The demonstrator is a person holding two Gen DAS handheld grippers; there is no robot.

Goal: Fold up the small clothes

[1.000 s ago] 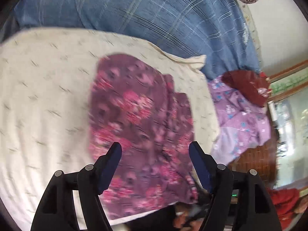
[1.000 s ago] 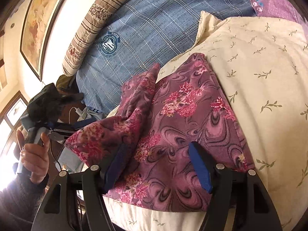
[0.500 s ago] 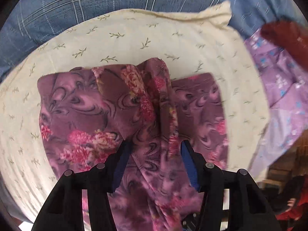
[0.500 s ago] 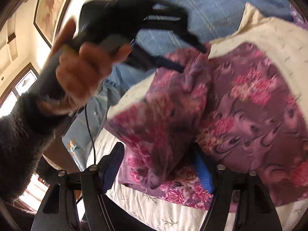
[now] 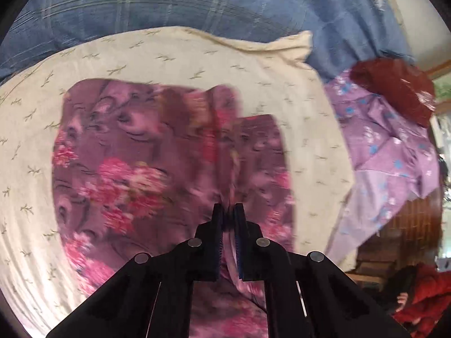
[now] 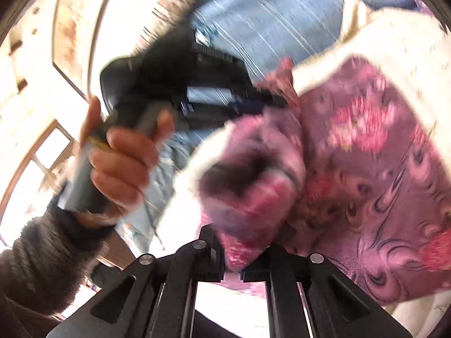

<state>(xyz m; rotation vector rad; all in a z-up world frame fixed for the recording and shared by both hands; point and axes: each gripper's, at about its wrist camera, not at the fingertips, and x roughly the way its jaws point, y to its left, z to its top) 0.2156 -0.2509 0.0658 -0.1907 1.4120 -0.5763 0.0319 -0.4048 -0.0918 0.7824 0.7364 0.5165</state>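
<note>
Blurred floral garment [image 5: 146, 174], near hem behind jaws

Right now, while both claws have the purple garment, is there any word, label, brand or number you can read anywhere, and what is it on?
None can be read.
Striped blue cloth: a small pale mark at its edge is too blurred to tell whether it holds lettering.
Floral purple garment: flower print only, no tag showing.
Cream pillow: leaf sprigs only.
</note>
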